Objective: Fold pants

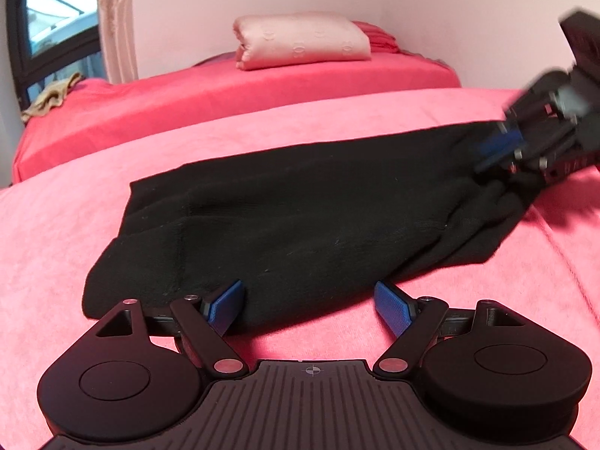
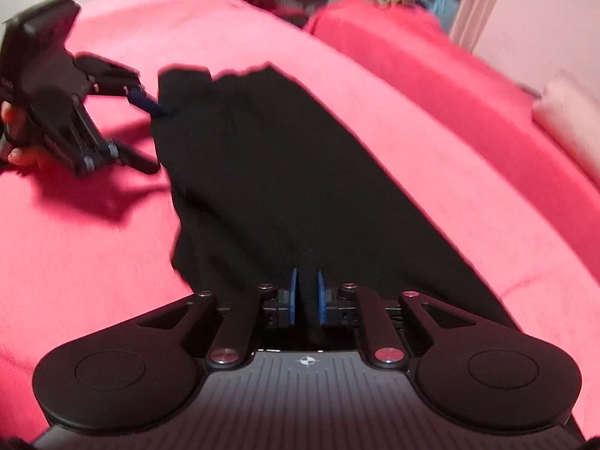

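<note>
Right wrist view has my right gripper (image 2: 304, 296) clamped on one end of the black pants (image 2: 270, 172) lying lengthwise on the pink bedspread (image 2: 431, 142), while my left gripper (image 1: 307, 305) gapes wide at the other end (nothing pinched), so it should close on that hem before I fold.

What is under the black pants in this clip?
The black pants lie on the pink bed cover, which shows all around them. Whatever is directly beneath the cloth is covered. The right gripper pinches one end; the left gripper is open.
</note>
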`<state>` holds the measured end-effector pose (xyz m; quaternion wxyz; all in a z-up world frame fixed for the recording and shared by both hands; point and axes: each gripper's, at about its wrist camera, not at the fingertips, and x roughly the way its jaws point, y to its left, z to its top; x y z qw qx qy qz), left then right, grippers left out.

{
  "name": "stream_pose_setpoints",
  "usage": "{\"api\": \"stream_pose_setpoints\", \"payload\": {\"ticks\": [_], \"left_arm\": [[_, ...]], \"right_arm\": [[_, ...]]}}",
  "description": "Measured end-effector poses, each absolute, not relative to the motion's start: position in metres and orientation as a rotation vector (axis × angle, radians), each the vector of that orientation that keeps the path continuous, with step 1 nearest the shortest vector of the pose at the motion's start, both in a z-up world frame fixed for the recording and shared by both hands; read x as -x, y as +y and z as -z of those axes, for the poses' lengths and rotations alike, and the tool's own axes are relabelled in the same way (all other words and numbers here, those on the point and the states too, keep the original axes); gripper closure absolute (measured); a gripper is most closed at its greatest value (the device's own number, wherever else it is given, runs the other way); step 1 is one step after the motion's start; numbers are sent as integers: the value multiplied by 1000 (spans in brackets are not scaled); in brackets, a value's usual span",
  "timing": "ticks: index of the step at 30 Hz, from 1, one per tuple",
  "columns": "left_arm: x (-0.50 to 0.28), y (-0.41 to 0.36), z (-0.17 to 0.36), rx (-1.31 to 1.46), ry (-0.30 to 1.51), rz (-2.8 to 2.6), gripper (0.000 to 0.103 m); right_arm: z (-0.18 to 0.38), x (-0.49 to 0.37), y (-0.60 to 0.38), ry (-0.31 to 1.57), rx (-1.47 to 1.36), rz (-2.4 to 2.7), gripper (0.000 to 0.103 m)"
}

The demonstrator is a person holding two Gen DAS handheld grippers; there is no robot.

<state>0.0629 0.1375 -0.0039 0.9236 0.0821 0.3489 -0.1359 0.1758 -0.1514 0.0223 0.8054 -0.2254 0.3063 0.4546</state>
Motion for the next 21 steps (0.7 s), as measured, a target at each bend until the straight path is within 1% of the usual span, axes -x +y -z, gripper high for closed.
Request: {"api": "stream_pose_setpoints", "payload": {"ticks": [1, 2, 5, 7, 9, 10, 11, 12, 14, 15, 16, 17, 18, 21], "left_arm": [[-63, 137, 4, -171, 715, 283, 0], [-63, 137, 4, -169, 714, 285, 0], [-62, 140, 4, -151, 710, 294, 0], [-62, 142, 3, -138, 707, 301, 0], [-61, 143, 4, -131, 705, 304, 0], [-61, 144, 4, -130, 703, 305, 0], [-61, 144, 4, -129, 700, 305, 0], [-60, 144, 3, -129, 695, 306, 0], [-58, 146, 2, -124, 684, 309, 0], [-57, 147, 2, -119, 679, 311, 0], [-56, 148, 1, -114, 673, 312, 0], [-55, 149, 0, -109, 665, 311, 0], [-53, 150, -1, -103, 655, 312, 0], [-48, 154, -5, -85, 618, 320, 0]], "right_arm": [[-29, -180, -148, 667, 416, -1010, 44], [-35, -184, -145, 672, 361, -1050, 31], [-43, -200, -120, 714, 229, -1156, 32], [-41, -209, -93, 749, 205, -1185, 32], [-33, -217, -64, 769, 213, -1192, 39], [-28, -221, -51, 793, 214, -1191, 45], [-22, -225, -37, 826, 219, -1181, 48], [-16, -228, -24, 850, 238, -1164, 49], [-6, -227, -1, 857, 295, -1124, 58], [-2, -226, 4, 863, 301, -1116, 59], [-1, -225, 6, 869, 292, -1116, 69], [-2, -225, 7, 871, 284, -1127, 91], [-5, -222, 6, 859, 289, -1135, 96], [-26, -206, 5, 702, 358, -1123, 97]]}}
